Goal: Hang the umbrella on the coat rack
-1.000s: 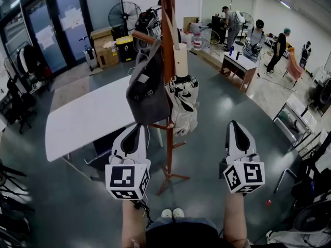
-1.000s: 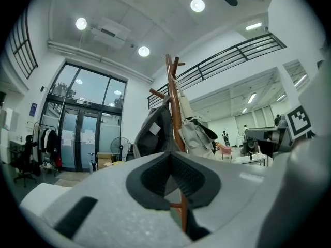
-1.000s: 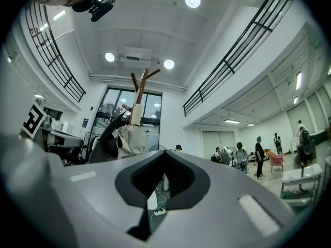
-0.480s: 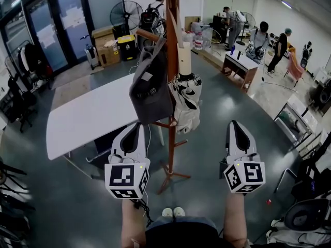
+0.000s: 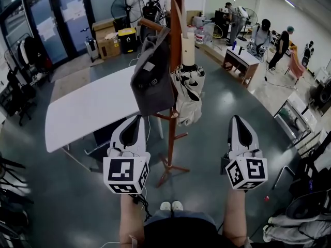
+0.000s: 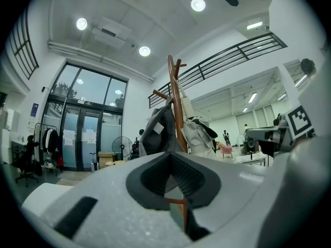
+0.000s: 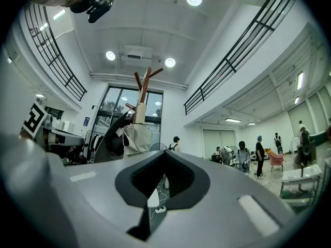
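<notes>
A tall wooden coat rack [image 5: 173, 87] stands on the floor straight ahead of me. A folded beige umbrella [image 5: 187, 94] hangs from it by its pale handle, on the right of the pole. On the left of the pole hangs a dark grey bag [image 5: 152, 81]. My left gripper [image 5: 137, 118] is shut and empty, low and left of the pole. My right gripper [image 5: 236, 118] is shut and empty, to the right of it, apart from the umbrella. The left gripper view shows the rack [image 6: 177, 102], umbrella [image 6: 199, 136] and bag [image 6: 158, 136] beyond its closed tips [image 6: 169, 153]. In the right gripper view the umbrella [image 7: 135, 136] hangs left of the tips [image 7: 165, 151].
A white table [image 5: 88, 112] stands left of the rack, behind the bag. Boxes [image 5: 108, 43] and a standing fan [image 5: 125, 6] are by the glass doors. Several people stand around a desk [image 5: 240, 61] at the back right. My feet [image 5: 170, 206] are near the rack's base.
Both grippers stay where they were, shut and empty. The view has shifted a little, so the rack sits slightly further right. A person with a backpack has come into view at the back.
</notes>
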A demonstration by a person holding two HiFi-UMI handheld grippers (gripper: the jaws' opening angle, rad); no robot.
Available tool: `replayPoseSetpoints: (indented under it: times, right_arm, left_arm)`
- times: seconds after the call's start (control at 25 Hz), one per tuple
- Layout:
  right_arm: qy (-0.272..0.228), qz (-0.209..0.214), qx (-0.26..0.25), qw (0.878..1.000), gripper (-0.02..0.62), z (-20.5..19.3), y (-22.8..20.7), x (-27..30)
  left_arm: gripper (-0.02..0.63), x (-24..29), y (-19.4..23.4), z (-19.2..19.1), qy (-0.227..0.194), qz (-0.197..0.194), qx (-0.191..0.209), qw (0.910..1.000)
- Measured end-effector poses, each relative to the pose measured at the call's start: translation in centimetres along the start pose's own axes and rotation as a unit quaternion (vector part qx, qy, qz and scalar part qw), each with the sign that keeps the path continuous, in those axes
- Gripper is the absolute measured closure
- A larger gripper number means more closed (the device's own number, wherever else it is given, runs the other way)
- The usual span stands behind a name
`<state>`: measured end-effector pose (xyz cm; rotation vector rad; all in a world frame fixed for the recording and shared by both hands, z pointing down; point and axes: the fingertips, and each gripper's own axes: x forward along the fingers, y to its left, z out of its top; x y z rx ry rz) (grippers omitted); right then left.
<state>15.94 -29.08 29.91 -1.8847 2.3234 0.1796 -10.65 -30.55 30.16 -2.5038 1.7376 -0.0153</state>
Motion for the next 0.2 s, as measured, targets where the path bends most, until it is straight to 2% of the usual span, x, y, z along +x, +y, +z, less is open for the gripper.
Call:
replayPoseSetpoints:
  times: [0.2]
  right_arm:
    - [0.001, 0.000, -0.001, 1.000, 0.591, -0.16, -0.11, 0.00]
  left_arm:
    - [0.604, 0.16, -0.25, -0.21, 0.002, -0.002, 0.001, 1.0000]
